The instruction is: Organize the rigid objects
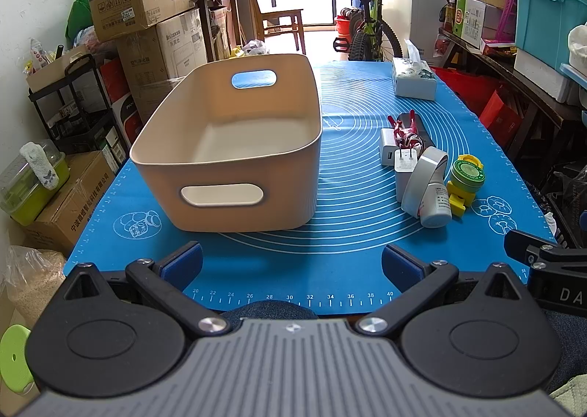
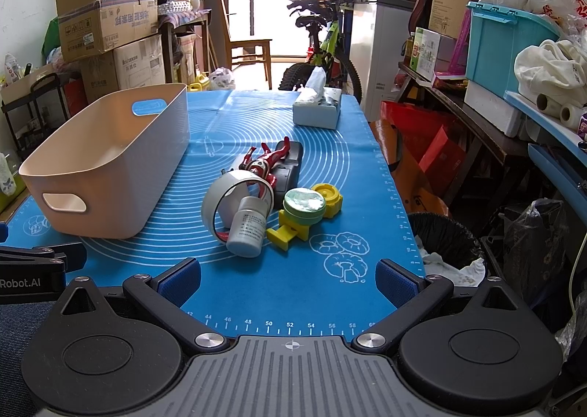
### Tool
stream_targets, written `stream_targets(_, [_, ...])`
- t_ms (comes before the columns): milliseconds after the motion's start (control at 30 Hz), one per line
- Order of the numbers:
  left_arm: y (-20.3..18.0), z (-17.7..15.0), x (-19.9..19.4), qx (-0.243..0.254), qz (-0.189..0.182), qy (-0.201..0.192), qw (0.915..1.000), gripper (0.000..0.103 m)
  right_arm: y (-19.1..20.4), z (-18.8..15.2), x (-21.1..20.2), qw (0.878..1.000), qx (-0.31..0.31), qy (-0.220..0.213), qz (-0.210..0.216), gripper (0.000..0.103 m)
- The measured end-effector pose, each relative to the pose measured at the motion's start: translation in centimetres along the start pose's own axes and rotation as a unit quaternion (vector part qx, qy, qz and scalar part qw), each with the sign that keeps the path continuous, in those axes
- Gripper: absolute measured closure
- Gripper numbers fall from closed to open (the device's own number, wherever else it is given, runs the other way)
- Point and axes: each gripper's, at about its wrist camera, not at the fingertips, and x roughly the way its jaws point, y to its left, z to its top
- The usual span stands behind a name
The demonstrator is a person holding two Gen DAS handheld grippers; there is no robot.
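Bin empty — long axis runs away lengthwise.

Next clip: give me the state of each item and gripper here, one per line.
Bin: upright, empty.
Bottle: on its side, capped, against the tape roll.
Tape roll: on edge, tilted.
Tin: lidded, resting on the yellow toy.
Yellow toy: lying flat.
Figure: lying down.
Chargers: out of the bin.
Tissue box: open, tissue sticking up.
Left gripper: open, empty.
Right gripper: open, empty.
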Motion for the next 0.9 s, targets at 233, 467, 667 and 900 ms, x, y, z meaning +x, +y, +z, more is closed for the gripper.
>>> stream_targets(233, [0.0, 0.0, 0.0, 0.0, 0.0, 0.0, 1.0, 0.001, 0.0, 0.0, 0.0, 1.0, 0.0, 0.0, 0.0, 0.003])
stream_targets(467, [0.0, 0.0, 0.0, 0.0, 0.0, 0.0, 1.0, 0.001, 0.0, 0.0, 0.0, 1.0, 0.003, -0.003, 0.001, 0.003])
stream_targets(667, [0.1, 0.0, 0.1, -0.007, -0.002, -0.002, 1.0, 0.001, 0.3, 0.2, -0.2, 1.0, 0.001, -0.011, 0.003, 0.003])
stream_targets(900, [2.3, 2.2, -0.3, -0.019, 0.018, -0.016, 0.9995, 0.001, 0.4, 1.6, -0.7, 0.999, 0.016, -0.033, 0.019, 0.003])
